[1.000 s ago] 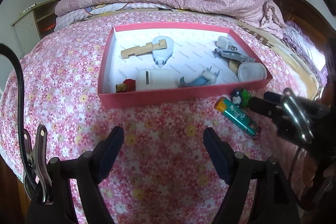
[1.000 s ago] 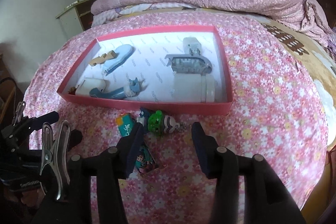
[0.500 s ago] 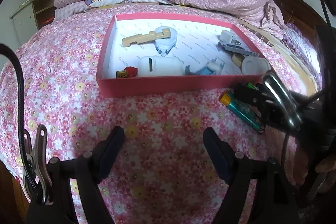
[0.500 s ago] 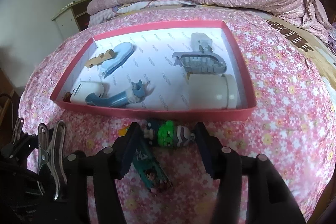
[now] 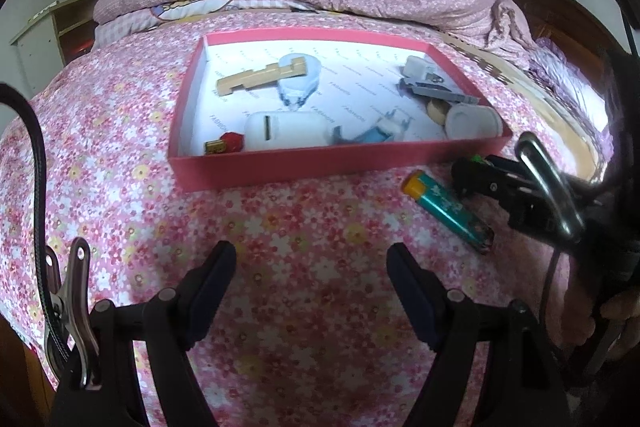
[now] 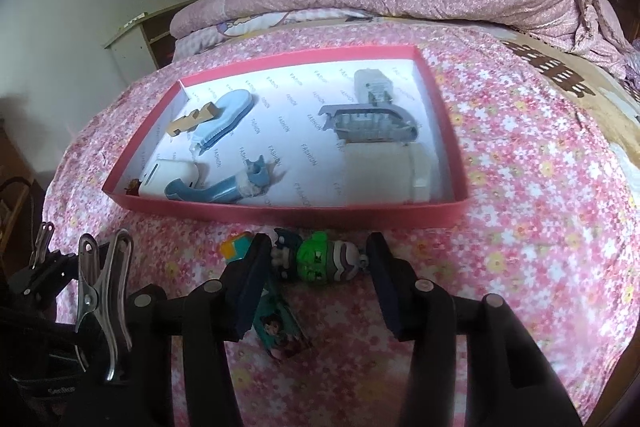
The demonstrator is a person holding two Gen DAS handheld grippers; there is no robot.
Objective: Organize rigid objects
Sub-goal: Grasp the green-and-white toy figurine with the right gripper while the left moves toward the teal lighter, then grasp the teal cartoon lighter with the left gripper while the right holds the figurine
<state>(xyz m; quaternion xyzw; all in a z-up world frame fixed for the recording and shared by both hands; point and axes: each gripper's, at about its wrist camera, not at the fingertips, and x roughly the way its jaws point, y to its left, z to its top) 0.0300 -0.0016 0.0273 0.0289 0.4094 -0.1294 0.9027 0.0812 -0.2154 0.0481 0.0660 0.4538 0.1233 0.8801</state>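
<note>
Green toy figure [image 6: 320, 261] lies on the flowered bedspread [image 6: 540, 227] just in front of the pink tray [image 6: 280, 217], its long axis running crosswise between the fingers of the right hand-held gripper [image 6: 316, 277]. The jaws, which have just been closing, bracket the toy end to end, though contact cannot be made out. Left hand-held gripper [image 5: 310, 291] hangs wide open and empty well to the side, making the right the nearer hand.

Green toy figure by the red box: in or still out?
Out. The green toy figure lies on the floral bedspread before the red box, between the right gripper's jaws, which have just been closing.
</note>
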